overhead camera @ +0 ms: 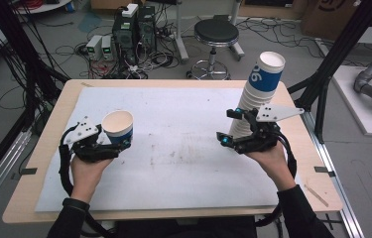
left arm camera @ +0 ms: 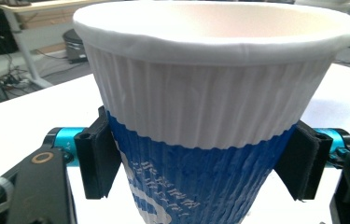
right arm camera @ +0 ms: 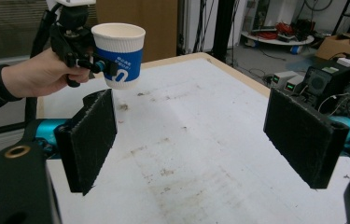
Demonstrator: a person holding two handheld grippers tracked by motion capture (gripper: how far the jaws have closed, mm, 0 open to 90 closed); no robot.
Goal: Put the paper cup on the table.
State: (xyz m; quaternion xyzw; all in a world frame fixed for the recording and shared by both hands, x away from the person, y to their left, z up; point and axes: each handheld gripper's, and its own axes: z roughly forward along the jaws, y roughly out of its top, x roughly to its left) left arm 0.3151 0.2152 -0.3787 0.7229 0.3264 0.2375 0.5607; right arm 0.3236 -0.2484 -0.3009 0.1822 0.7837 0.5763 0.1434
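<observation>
High view: person at the desk with a set of tongs in each hand. Left tongs are clamped on a single paper cup, white ribbed top, blue lower band, mouth up. Cup sits at the left side of the white mat, and from the right gripper view it looks lifted clear of the surface, though the angle makes that hard to be sure of. Grip is low on the blue band, one pad on each side, which keeps the rim free and the cup upright. Left gripper view confirms it: both black pads press the blue part of the cup from opposite sides, well below the rim.

Right tongs are spread wide with nothing between them; in the right gripper view the two pads stand far apart over bare mat. They hang just beside the lower part of the cup stack, a tall, slightly leaning tower of the same cups at the right edge of the desk. Touching or not, cannot tell.

Likely reading: one cup has been separated from the stack and held away to the left so it stays single, while the right side waits near the stack's base, either to steady it or take another. Stack leans, so a bump could tip it.
</observation>
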